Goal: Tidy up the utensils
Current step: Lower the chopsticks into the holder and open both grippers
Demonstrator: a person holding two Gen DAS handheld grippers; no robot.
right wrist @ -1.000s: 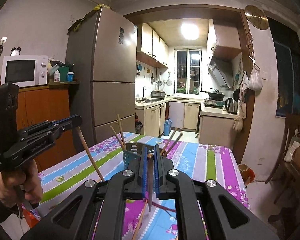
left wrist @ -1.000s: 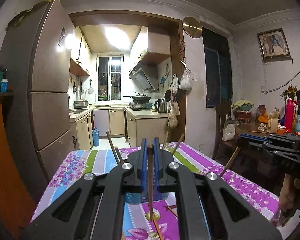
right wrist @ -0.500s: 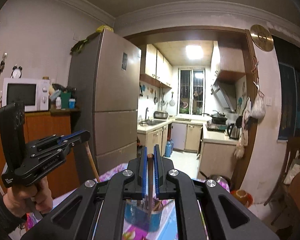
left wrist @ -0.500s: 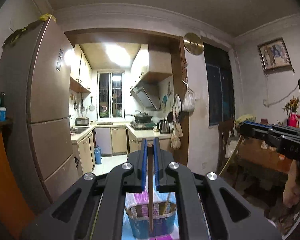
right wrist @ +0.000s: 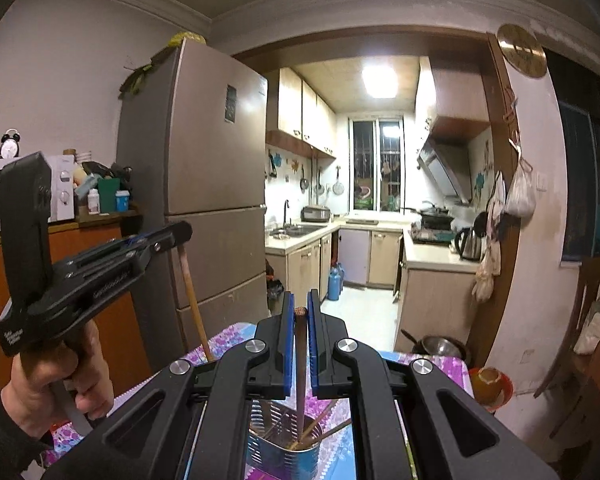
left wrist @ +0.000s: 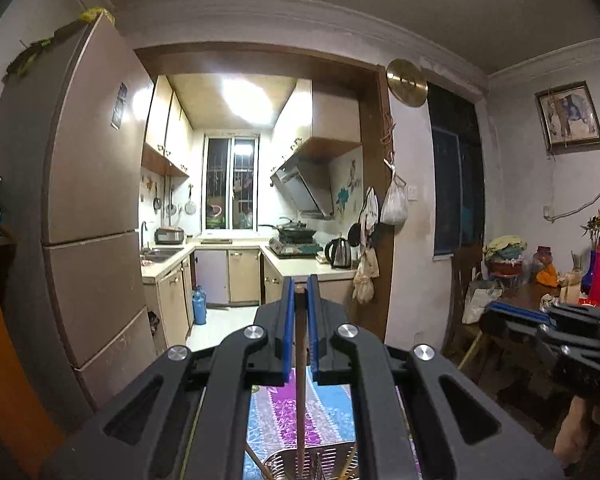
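Right wrist view: metal utensil holder (right wrist: 284, 446) on floral tablecloth (right wrist: 428, 376), below right gripper (right wrist: 299, 312) clamped on dark chopstick (right wrist: 300, 368). Left gripper (left wrist: 299, 292) likewise pinching wooden chopstick (left wrist: 300, 380). Risk: thin sticks pivoting, missing holder rim.

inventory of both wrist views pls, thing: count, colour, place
chopsticks: two held, brown, one in the left gripper, one in the right, both hanging down
utensil holder: one, metal, slotted, on table below, more sticks inside
tablecloth: one, purple and blue floral, on table
fridge: one, brown-grey, left of kitchen doorway
microwave: one, white, on orange cabinet
kettle: one, steel, kitchen counter
left gripper: black, blue pads, shut on a chopstick
right gripper: same, shut on a chopstick
hand: one, grips left gripper's handle
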